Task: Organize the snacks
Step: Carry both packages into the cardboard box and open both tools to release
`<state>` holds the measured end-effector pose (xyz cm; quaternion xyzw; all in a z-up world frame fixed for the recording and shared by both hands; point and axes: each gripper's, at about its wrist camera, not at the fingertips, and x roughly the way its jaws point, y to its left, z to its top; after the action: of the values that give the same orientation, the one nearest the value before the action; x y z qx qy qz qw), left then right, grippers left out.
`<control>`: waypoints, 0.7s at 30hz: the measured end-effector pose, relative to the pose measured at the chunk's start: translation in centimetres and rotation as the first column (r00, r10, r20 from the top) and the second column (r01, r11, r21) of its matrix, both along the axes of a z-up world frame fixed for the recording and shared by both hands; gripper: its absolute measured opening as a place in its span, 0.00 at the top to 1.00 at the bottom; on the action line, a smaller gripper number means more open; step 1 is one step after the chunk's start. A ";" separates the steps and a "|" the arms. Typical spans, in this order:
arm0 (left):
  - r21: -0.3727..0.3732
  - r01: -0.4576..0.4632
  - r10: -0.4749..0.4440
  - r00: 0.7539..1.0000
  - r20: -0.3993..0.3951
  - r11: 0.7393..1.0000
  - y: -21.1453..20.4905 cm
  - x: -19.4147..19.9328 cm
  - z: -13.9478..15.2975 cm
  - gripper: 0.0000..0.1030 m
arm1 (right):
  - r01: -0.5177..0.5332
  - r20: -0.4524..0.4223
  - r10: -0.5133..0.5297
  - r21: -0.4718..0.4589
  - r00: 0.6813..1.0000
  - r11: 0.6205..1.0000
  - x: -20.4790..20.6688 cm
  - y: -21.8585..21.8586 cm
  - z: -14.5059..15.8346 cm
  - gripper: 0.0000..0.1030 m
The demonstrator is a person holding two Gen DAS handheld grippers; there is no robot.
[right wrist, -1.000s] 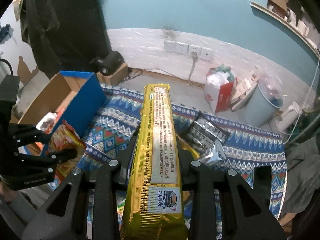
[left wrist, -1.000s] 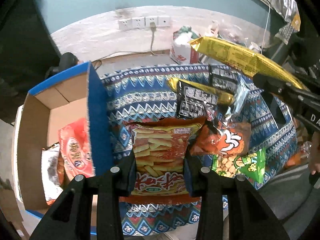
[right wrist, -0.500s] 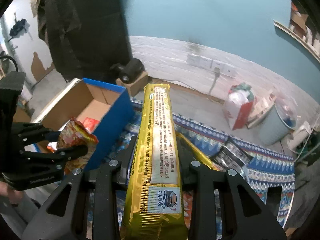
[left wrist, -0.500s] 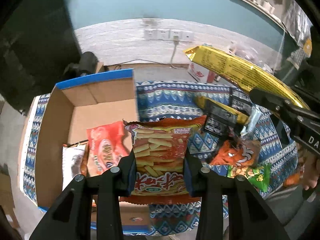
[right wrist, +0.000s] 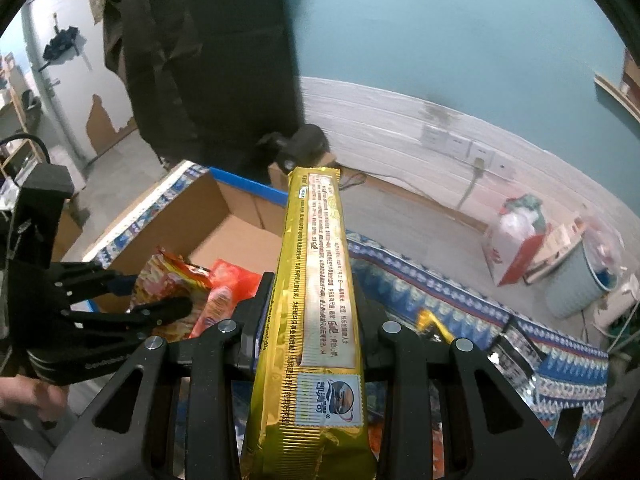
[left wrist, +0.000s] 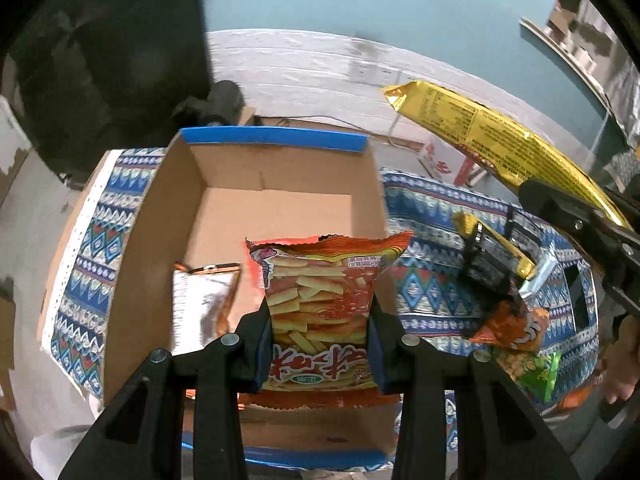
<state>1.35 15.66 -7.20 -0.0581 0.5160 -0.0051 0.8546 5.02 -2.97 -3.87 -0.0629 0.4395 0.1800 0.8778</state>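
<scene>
My left gripper (left wrist: 320, 316) is shut on an orange bag of fry-shaped snacks (left wrist: 320, 300), held above the open cardboard box (left wrist: 276, 212) with blue edges. A silver packet (left wrist: 200, 304) lies inside the box. My right gripper (right wrist: 310, 300) is shut on a long gold packet (right wrist: 320, 264), which also shows at the right of the left wrist view as the gold packet (left wrist: 492, 132). In the right wrist view the left gripper (right wrist: 160, 292) hangs over the box (right wrist: 224, 224) with the orange bag (right wrist: 168, 276).
Several loose snacks lie on the patterned cloth (left wrist: 432, 216): black packets (left wrist: 492, 256), an orange bag (left wrist: 512, 324), a green bag (left wrist: 532, 372). A red packet (right wrist: 228, 280) lies in the box. A red-and-white bag (right wrist: 516, 240) and a pale bin (right wrist: 584, 272) stand by the wall.
Both grippers have carried their packets to the left. The box, first at the left edge of the left wrist view, now lies straight under the orange bag.
</scene>
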 end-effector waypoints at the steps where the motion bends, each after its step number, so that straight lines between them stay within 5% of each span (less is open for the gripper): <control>1: 0.002 -0.012 0.012 1.000 0.000 1.000 0.5 0.0 0.0 0.62 | -0.007 -0.002 0.007 0.002 1.000 1.000 0.2 0.5 -0.1 0.70; 21: 0.044 -0.173 0.175 0.983 -0.057 0.984 8.7 0.3 -2.7 0.62 | -0.098 -0.107 0.098 0.006 0.989 0.995 3.6 10.2 -4.9 0.70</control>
<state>1.70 24.36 -9.94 -0.0865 0.5345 0.0812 0.8368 8.63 7.24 -8.79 -0.0743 0.4823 0.2263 0.8430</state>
